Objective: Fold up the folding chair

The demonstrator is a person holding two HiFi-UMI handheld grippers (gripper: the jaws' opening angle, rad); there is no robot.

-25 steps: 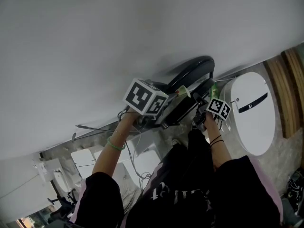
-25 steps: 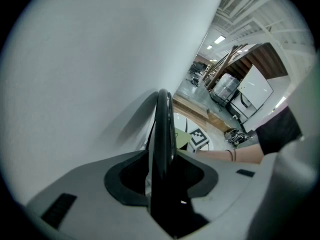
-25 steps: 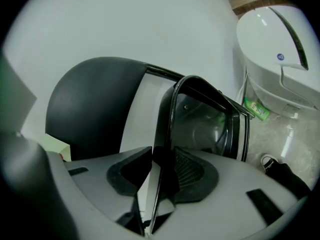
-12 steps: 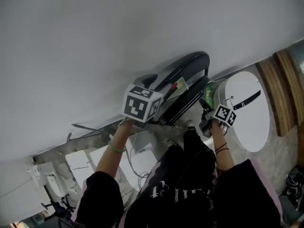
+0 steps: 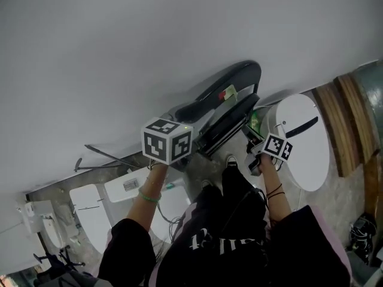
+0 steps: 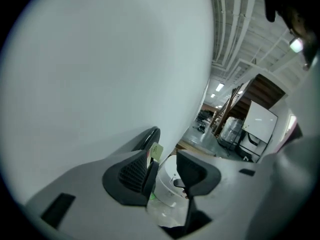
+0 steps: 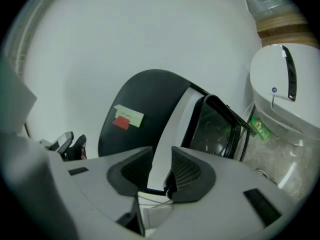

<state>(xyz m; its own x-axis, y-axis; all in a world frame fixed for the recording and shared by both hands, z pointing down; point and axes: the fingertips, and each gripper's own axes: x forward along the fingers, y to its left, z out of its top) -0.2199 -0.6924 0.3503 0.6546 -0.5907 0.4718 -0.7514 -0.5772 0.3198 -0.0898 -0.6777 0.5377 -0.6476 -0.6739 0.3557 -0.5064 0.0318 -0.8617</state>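
Grey wall (image 5: pixel 149 40) fills most of the shot, and the chair (image 5: pixel 236 76) sits right up against it. It looks flatter than a second ago, with the seat tucked in by the backrest, so I'd say the fold is pretty much done. Left gripper (image 6: pixel 165 170) has come off it and pulled back: its jaws have just popped wide, then eased in a touch, with nothing between them. The right gripper (image 7: pixel 161 173) keeps the same pinch on the chair's pale frame, below the little yellow note (image 7: pixel 129 115) on the backrest.
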